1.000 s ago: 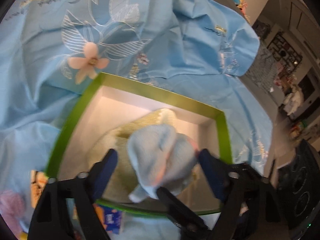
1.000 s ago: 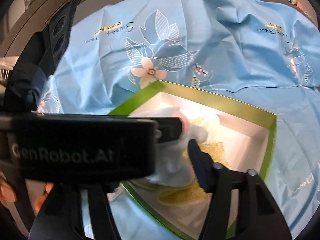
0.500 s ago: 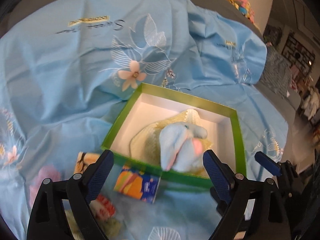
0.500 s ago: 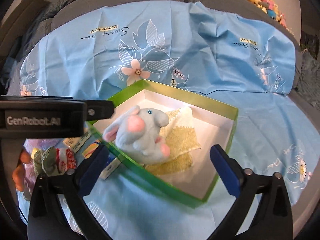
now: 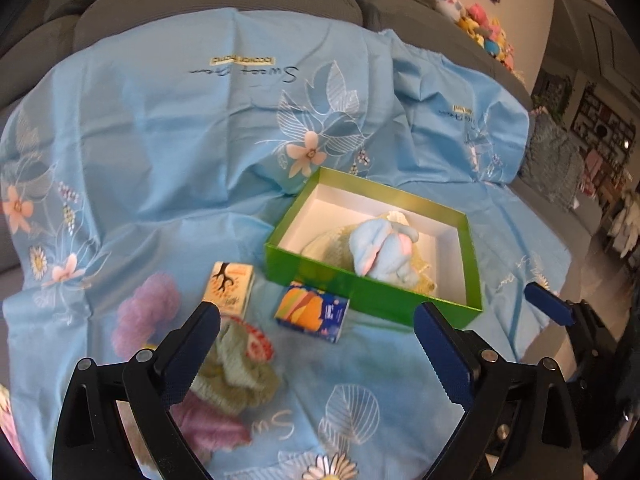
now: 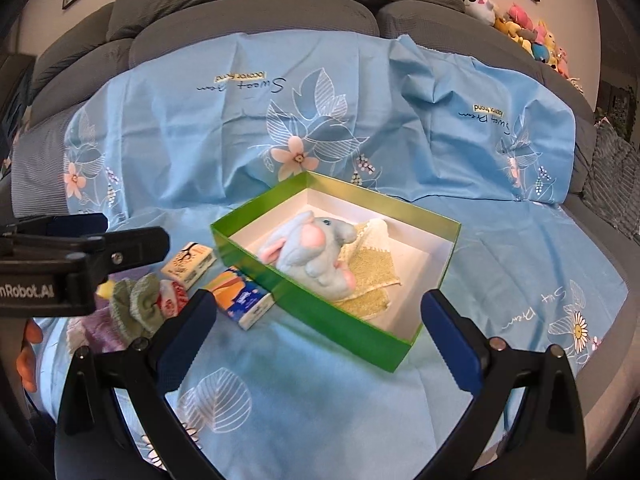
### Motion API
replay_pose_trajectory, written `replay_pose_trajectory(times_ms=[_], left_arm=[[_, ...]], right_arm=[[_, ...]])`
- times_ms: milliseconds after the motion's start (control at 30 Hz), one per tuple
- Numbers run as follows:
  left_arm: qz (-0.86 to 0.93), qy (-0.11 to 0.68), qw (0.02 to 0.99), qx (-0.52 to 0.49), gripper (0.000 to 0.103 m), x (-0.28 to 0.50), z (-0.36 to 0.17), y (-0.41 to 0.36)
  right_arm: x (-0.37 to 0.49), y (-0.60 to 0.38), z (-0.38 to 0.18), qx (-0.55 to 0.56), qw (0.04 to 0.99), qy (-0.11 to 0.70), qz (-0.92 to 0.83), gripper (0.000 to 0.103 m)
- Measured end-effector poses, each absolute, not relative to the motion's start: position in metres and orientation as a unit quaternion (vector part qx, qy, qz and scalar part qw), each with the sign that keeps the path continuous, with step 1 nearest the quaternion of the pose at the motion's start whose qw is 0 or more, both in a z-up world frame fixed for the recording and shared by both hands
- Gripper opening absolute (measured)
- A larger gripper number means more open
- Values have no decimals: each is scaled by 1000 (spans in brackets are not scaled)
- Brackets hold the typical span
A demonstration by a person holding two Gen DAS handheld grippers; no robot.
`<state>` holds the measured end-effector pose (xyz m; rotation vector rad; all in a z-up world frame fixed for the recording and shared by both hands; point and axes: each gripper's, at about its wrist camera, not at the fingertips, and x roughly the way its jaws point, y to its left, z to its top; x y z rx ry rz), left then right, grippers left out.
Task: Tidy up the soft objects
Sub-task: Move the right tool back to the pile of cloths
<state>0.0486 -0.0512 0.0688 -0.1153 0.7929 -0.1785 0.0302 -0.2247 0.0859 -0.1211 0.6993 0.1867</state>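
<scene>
A green box with a white inside sits on the blue sheet. In it a pale blue plush toy lies on a yellow knitted cloth. Left of the box lie a green-and-red knitted item and purple fluffy items. My left gripper is open and empty, above the sheet near those items. My right gripper is open and empty, in front of the box.
Two small tissue packs lie beside the box: a cream one and an orange-blue one. The blue sheet covers a grey sofa. Plush toys sit on the sofa back at right.
Both grippers have let go of the blue plush toy in the box and pulled back and up. The toy now lies on the yellow cloth, and the items left of the box have come into view.
</scene>
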Motion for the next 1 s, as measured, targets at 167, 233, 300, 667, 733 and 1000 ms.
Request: replay_pose_trajectory(times_ms=[167, 233, 300, 667, 733, 1000], left_arm=[[-67, 390, 915, -82, 98, 21, 66, -9], [-45, 390, 915, -89, 98, 8, 60, 15], [-26, 392, 914, -99, 98, -3, 53, 36], [-16, 430, 884, -182, 98, -36, -14, 100], [-30, 427, 882, -195, 98, -39, -20, 102], [-45, 432, 877, -206, 98, -33, -40, 111]], right_arm=[[17, -213, 82, -46, 924, 353, 141, 102], [13, -204, 78, -46, 918, 361, 157, 102], [10, -194, 72, -49, 913, 369, 168, 102], [-17, -135, 33, -46, 873, 399, 277, 102], [-17, -126, 29, -47, 869, 401, 287, 101], [-17, -94, 2, -49, 840, 424, 334, 89]])
